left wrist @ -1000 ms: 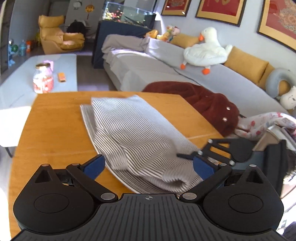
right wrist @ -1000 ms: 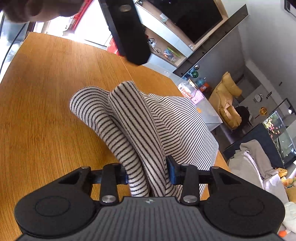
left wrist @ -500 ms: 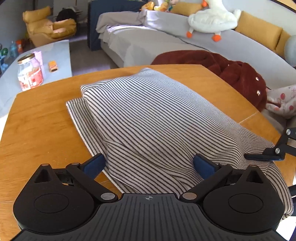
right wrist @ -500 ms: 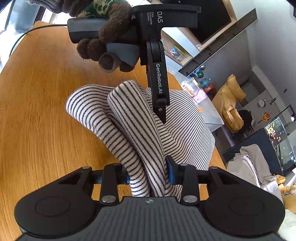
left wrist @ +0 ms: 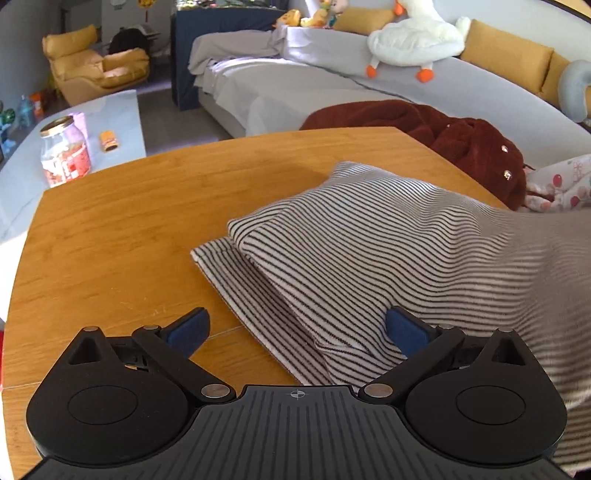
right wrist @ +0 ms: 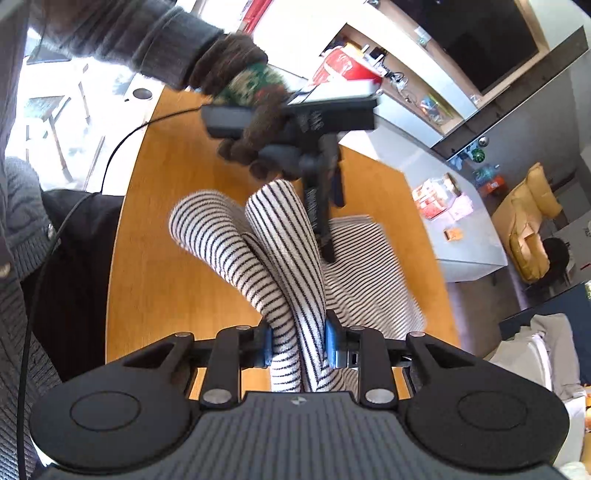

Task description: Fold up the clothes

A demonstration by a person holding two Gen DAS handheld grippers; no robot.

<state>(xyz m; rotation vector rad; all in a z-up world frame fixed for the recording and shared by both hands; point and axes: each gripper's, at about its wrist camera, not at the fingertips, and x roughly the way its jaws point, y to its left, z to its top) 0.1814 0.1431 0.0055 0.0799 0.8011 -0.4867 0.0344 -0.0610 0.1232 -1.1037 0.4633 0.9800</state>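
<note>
While our right gripper (right wrist: 299, 347) is pinching the soft, limp black-and-white striped knit garment (left wrist: 369, 251) at a bunched fold, our left gripper (left wrist: 295, 328) is hanging spread at its near edge on the wooden table (left wrist: 129, 221).

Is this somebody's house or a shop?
Most likely a home living room. A long grey sofa with a white plush duck sits behind the wooden table, a yellow armchair stands farther off, and a TV hangs on the wall.
</note>
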